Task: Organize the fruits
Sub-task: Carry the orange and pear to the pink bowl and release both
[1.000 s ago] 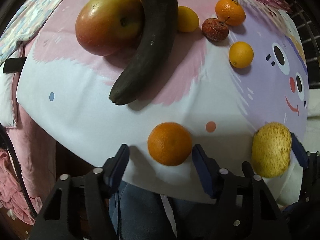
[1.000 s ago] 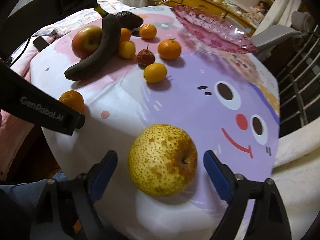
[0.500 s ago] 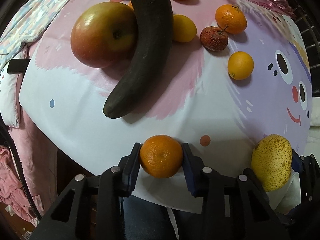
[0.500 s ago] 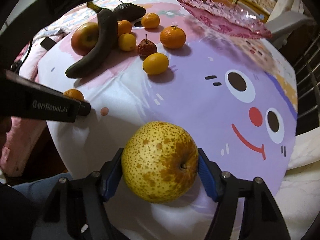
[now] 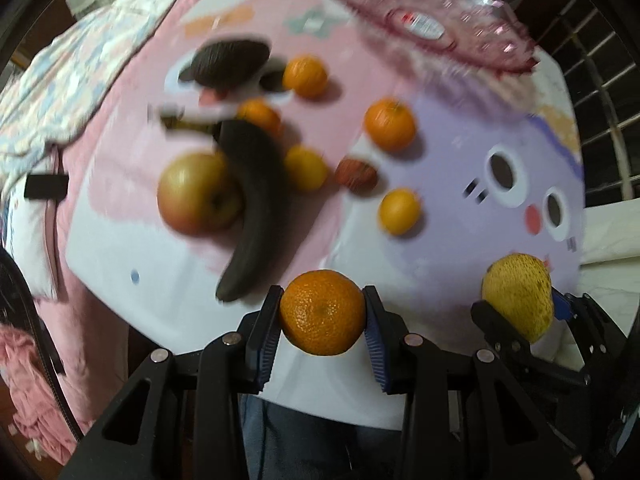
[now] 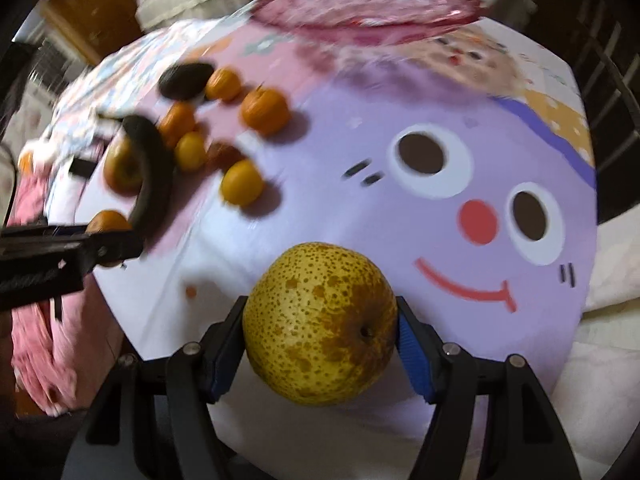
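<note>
My left gripper (image 5: 322, 314) is shut on a mandarin (image 5: 322, 312) and holds it above the table's near edge. My right gripper (image 6: 320, 332) is shut on a speckled yellow pear (image 6: 320, 324), also lifted off the cloth; the pear also shows in the left wrist view (image 5: 518, 294). On the cartoon tablecloth (image 6: 400, 220) lie a blackened banana (image 5: 256, 200), an apple (image 5: 196, 196), an avocado (image 5: 228, 60), a small red fruit (image 5: 356, 174) and several oranges, such as this orange (image 5: 390, 124). A pink glass plate (image 6: 368, 6) stands at the far edge.
The left gripper's arm (image 6: 60, 256) crosses the left side of the right wrist view. Pink bedding (image 5: 32, 344) hangs at the left of the table. A metal railing (image 5: 600, 92) runs along the right. A wooden cabinet (image 6: 88, 12) stands behind.
Both grippers closed on their fruit, the left on the mandarin and the right on the pear, then lifted them off the cloth. Both views now sit higher and show the far plate.
</note>
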Demonstrator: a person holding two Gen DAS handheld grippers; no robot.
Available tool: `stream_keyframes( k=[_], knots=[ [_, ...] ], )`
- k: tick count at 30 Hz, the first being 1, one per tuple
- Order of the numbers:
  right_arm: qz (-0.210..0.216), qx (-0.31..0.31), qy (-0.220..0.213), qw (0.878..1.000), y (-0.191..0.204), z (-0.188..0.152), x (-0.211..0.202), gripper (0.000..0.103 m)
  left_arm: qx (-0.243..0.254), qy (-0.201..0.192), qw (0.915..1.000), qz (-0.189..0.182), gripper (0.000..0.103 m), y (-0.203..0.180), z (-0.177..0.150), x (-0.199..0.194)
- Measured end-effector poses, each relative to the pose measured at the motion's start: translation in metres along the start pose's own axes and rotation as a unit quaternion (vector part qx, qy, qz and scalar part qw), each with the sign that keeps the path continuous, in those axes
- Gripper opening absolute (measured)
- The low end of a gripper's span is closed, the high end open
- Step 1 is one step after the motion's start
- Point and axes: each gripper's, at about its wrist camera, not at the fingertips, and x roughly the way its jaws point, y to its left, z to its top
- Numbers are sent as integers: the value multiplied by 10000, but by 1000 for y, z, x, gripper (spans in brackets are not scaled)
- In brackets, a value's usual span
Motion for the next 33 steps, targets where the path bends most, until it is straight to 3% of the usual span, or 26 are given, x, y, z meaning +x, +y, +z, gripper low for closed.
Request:
stream_keyframes(
  k=[9, 18, 25, 33],
  knots=[
    [-49, 728, -570, 9957, -31, 50, -38, 69, 410, -730, 9964, -100, 38, -14, 43, -69],
    [-314, 1126, -1182, 9861, -49, 105, -69, 69, 865, -1273, 9875, -329, 37, -22, 112, -103],
    [-521, 1414, -1599, 9756, -56, 152, -81, 69, 1196, -1312, 9825, -564, 38, -21, 170, -96],
    [-554, 1567, -1687, 9716, -57, 197, -57, 69, 1474, -1067, 9793, -887, 37, -25, 222, -45]
  ],
)
